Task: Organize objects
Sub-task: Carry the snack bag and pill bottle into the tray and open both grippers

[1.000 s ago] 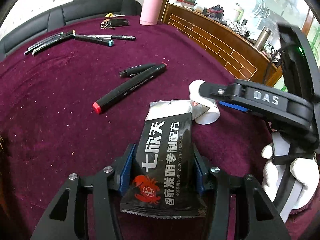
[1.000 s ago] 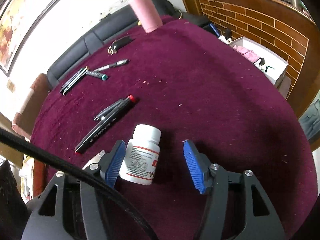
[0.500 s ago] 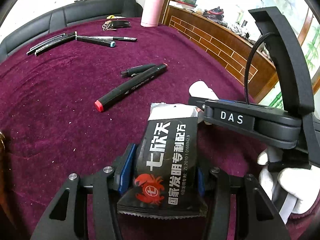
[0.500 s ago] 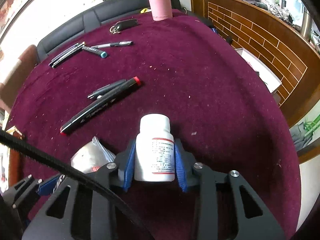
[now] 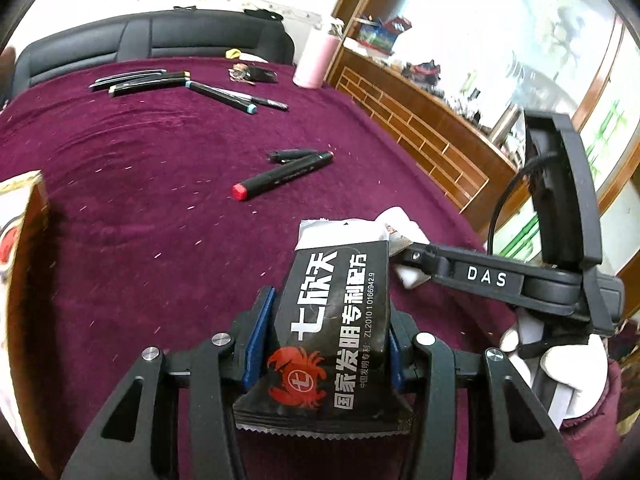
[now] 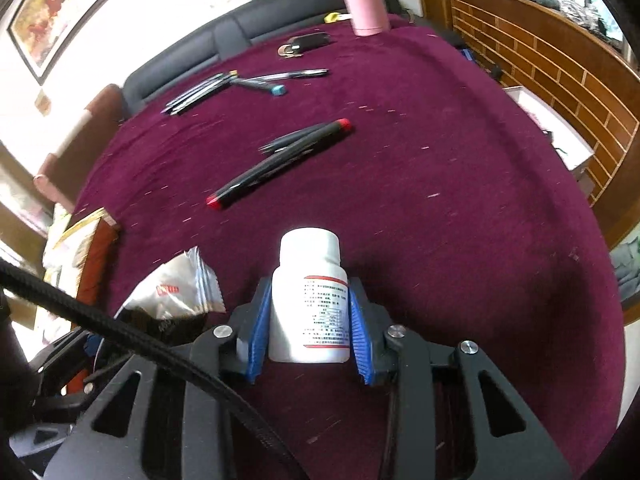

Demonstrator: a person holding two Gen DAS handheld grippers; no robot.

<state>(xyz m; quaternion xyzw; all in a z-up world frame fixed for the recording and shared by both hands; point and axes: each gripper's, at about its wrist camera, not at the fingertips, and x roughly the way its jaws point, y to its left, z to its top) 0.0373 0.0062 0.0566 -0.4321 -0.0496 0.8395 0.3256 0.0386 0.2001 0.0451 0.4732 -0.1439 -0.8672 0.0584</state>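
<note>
My left gripper (image 5: 326, 340) is clamped on the black sachet (image 5: 334, 332), pads pressing both long edges, its silver top poking fwd past the tips. My right gripper (image 6: 310, 322) has just been closing; a sec ago the jaws stood wide w/ the white pill bottle (image 6: 309, 300) leaning on the left pad, now both blue pads squeeze its body, cap fwd. Bottle & sachet sit side by side above the maroon tablecloth (image 6: 440, 184); the red-tipped marker (image 6: 280, 162) lies farther out.

Black tongs (image 5: 324, 344), blue ribbed pads (image 6: 259, 328), silver screws, white glove (image 5: 576, 368), braided cable (image 6: 160, 344)
</note>
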